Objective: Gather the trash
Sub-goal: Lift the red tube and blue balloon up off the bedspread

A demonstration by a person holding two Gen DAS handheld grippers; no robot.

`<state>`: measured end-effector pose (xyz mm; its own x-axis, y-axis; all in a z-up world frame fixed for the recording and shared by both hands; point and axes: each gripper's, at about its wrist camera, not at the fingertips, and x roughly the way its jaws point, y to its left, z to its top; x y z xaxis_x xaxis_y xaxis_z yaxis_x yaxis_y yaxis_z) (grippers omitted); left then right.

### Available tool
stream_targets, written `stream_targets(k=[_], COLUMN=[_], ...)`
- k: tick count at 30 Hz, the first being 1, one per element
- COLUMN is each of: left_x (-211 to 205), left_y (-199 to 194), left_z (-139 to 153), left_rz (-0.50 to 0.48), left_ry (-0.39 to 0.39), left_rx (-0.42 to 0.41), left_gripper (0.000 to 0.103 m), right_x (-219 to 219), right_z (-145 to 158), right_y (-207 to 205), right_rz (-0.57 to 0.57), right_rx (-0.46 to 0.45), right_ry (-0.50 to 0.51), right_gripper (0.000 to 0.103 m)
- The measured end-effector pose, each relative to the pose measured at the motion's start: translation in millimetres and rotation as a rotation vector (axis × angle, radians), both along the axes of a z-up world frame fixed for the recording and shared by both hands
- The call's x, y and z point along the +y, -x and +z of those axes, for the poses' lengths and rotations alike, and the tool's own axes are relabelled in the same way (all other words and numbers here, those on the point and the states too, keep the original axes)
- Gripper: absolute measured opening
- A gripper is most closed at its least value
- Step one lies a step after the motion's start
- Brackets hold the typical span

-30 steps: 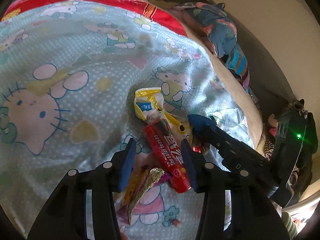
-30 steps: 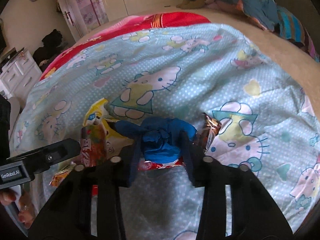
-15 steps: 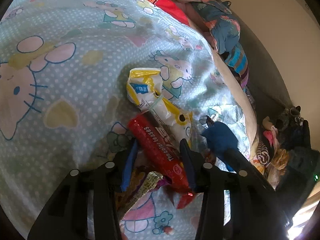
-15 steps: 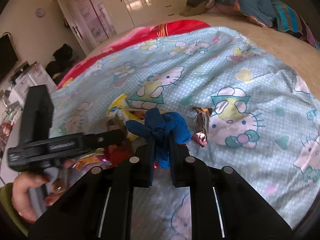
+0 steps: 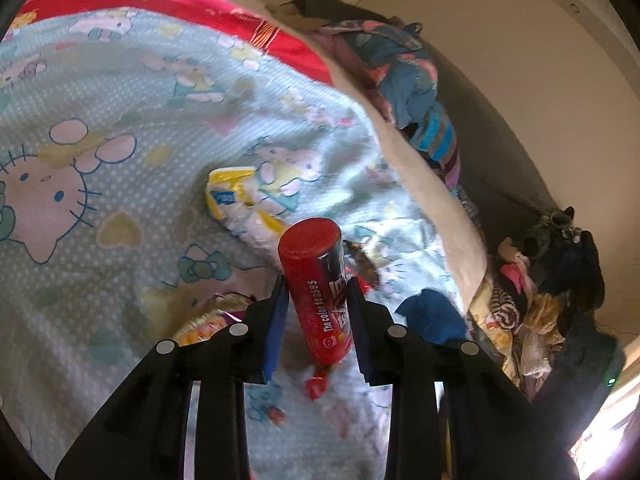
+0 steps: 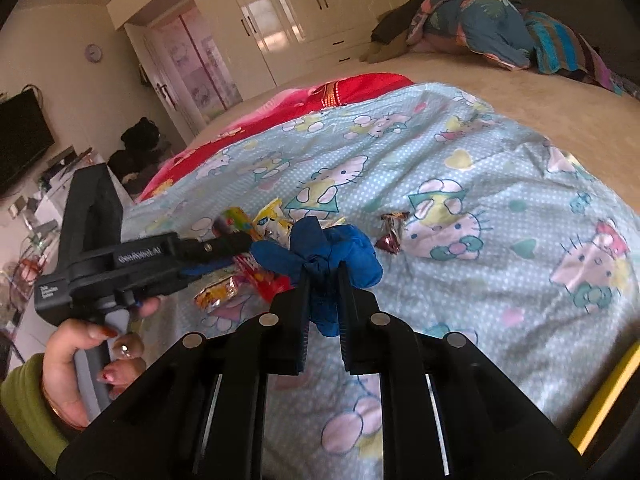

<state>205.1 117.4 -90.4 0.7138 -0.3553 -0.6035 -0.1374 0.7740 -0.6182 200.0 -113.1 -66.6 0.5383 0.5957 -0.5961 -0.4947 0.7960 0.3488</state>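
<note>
My left gripper (image 5: 316,282) has a red candy tube (image 5: 310,240) between its jaws. The jaws are closing and the pads press on the tube, which stands tilted up off the bedspread. My right gripper (image 6: 324,274) is shut on a crumpled blue glove-like piece (image 6: 352,252), held above the bed. That blue piece (image 5: 434,316) also shows to the right in the left wrist view. A yellow-white wrapper (image 5: 240,204), an orange wrapper (image 5: 208,320) and a small twisted candy wrapper (image 6: 390,236) lie on the cover.
The bed has a light blue cartoon-cat cover (image 6: 480,200) over a red blanket (image 6: 360,84). A pile of clothes (image 6: 480,20) lies at the headboard. A hand (image 6: 80,352) holds the left gripper's handle. Wardrobes stand behind; more clothes (image 5: 540,300) lie beside the bed.
The left gripper's jaws closed on the red tube and lifted it off the cover. The right gripper shut on the blue piece and drew it up and back from the wrappers.
</note>
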Motion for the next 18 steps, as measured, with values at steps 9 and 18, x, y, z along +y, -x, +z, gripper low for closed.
stream_targets(k=[9, 18], left_x=[-18, -44], left_y=[24, 41], left_z=[41, 67], left_rz=[-0.021, -0.071], left_ry=[-0.060, -0.101], left_rx=[-0.111, -0.175], left_gripper=[0.028, 0.028], right_x=[-28, -50], right_z=[6, 18], right_y=[25, 42], right_rz=[-0.044, -0.078], right_rx=[-0.016, -0.037], right_ry=[-0.015, -0.031], right_gripper=[0.008, 0.008])
